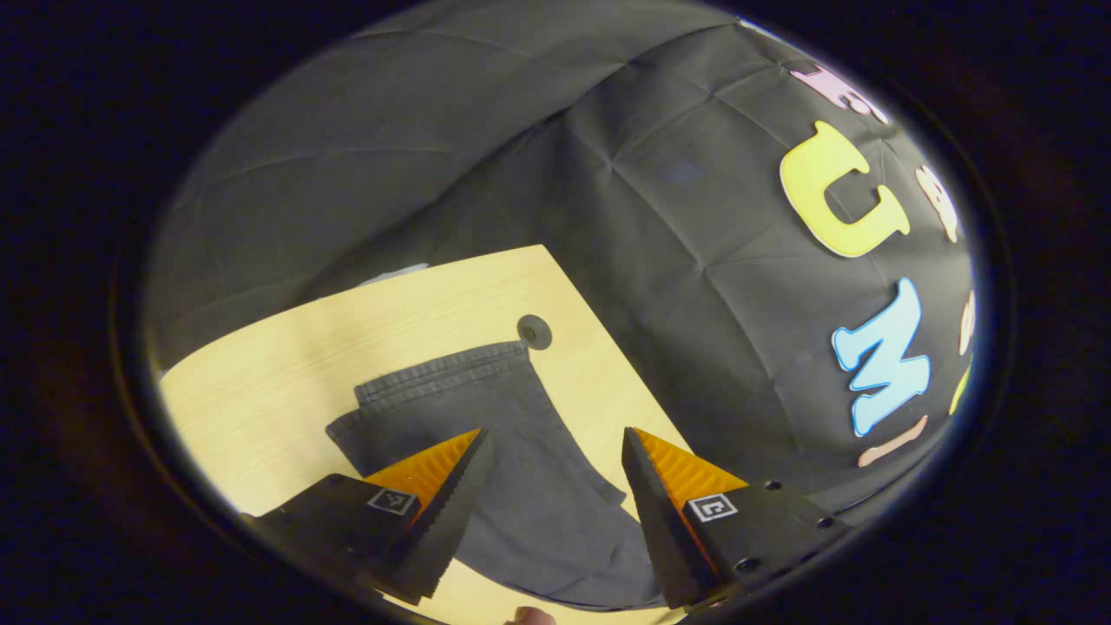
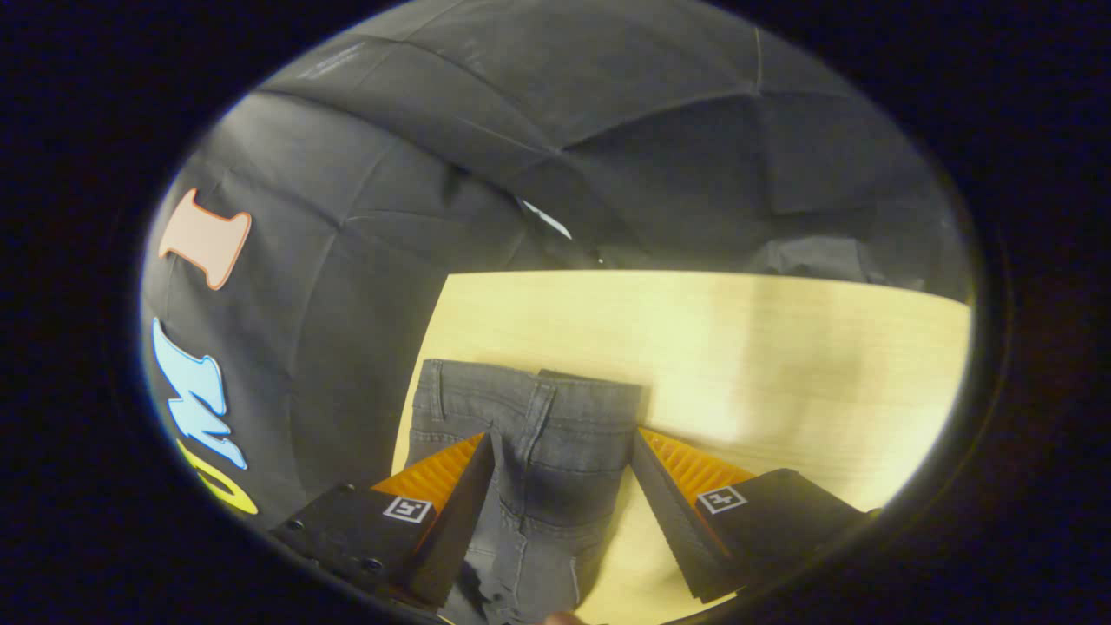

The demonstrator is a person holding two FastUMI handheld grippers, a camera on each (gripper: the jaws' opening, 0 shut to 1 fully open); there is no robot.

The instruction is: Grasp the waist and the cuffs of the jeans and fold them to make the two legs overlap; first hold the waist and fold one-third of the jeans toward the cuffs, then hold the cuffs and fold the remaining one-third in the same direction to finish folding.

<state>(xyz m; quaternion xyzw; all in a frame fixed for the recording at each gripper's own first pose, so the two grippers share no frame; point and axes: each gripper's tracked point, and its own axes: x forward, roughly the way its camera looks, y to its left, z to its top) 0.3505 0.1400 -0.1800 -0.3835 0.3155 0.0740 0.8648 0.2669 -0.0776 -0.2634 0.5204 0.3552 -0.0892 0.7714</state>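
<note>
**Both grippers open above the jeans on the table**

From my left gripper (image 1: 551, 451) I look down on the cuff end of the jeans (image 1: 512, 460). Its fingers stand well apart with nothing between them, hanging over the cloth without pressing on it as far as I can tell. The cuffs (image 1: 443, 369) lie flat on the table (image 1: 286, 365), their hemmed edges side by side and a little offset, one leg showing past the other at the left. Just beyond the cuffs I see a small dark round hole (image 1: 535, 332) in the tabletop, close to the table's far edge. The denim is dark grey and spreads wider toward me, with a few soft wrinkles near the right finger. At the very bottom edge of this view a bit of a hand (image 1: 531, 616) peeks in.

From my right gripper (image 2: 562, 469) I see the waist (image 2: 529, 391) of the jeans. These fingers are also spread wide and hold nothing; the waist end lies between and beyond them, flat on the table (image 2: 781, 365). The waistband sits near the table's left edge, with seams and belt loops visible. The bare wood stretches off to the right. The booth wall (image 2: 608, 130) of black cloth rises behind the table.
</note>
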